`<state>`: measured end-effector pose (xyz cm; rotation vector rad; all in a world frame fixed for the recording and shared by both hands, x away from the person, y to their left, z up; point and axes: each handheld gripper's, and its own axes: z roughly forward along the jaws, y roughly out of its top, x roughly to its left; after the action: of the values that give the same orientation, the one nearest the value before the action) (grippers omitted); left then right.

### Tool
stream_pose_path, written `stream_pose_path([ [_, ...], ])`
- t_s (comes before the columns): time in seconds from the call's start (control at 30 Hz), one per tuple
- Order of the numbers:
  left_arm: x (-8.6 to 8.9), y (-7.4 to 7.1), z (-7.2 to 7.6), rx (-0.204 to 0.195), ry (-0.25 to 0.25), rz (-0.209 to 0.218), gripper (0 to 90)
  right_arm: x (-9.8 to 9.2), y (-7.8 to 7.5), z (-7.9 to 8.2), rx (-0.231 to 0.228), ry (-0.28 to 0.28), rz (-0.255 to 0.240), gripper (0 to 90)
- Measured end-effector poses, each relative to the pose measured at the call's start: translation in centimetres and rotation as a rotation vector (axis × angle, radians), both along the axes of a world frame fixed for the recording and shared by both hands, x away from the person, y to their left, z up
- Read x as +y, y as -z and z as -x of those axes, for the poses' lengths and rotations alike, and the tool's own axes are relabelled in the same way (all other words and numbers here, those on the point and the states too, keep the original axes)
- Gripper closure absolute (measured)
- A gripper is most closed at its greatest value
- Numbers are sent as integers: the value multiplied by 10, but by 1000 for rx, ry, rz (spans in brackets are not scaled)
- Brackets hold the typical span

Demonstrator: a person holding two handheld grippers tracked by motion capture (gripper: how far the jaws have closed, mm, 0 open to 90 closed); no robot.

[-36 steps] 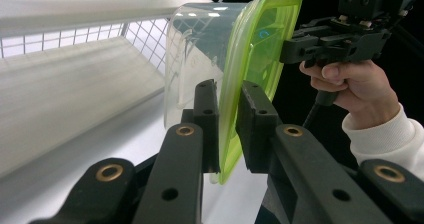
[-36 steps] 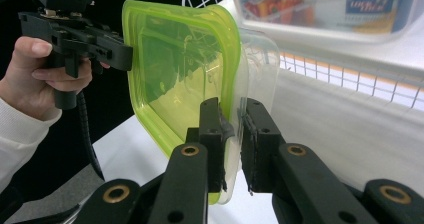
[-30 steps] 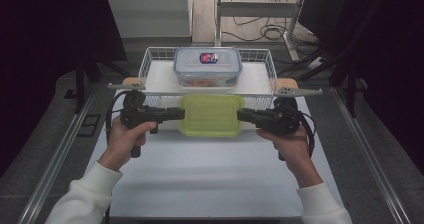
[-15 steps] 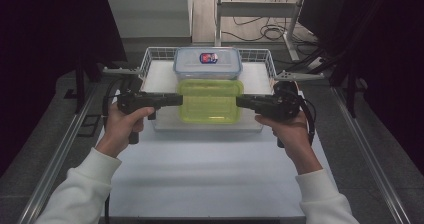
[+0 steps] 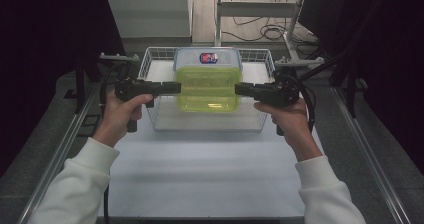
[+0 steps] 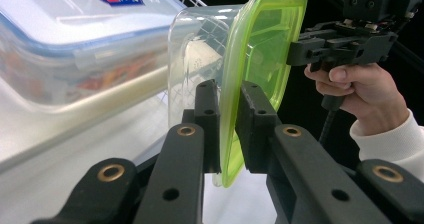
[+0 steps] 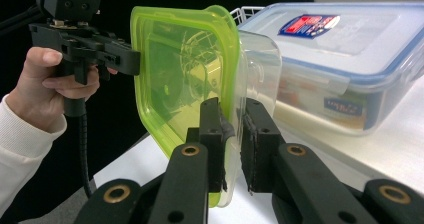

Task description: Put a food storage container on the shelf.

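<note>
Green-lidded container (image 5: 207, 88) held up over the wire basket (image 5: 150, 74), just in front of the blue-lidded box (image 5: 207, 58). Left claw (image 5: 172, 87) and right claw (image 5: 243, 89) each clamped on a rim edge.

Lidded container (image 5: 206, 88) between left claw (image 5: 175, 88) and right claw (image 5: 240, 89), above wire basket (image 5: 150, 64), larger box (image 5: 207, 58) behind.

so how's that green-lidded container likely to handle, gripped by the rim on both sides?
Probably light: the green-lidded container looks empty through its clear wall. The rim likely flexes a bit, being thin plastic pinched between the left hand-held gripper and right hand-held gripper. Smooth plastic may slip, and if either side lets go it would probably swing down.
</note>
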<state>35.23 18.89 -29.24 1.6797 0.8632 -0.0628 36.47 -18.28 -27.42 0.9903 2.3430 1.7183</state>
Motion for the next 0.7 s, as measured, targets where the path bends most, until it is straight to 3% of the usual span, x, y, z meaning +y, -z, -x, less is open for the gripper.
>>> stream_pose_path([
  [0.4, 2, -16, -18, -21, -9, -5, 807, 3, -17, -16, -21, 0, 1, 804],
  [0.7, 7, -20, -40, 0, -25, 16, 809, 7, -25, -40, 5, 6, -25, 806],
])
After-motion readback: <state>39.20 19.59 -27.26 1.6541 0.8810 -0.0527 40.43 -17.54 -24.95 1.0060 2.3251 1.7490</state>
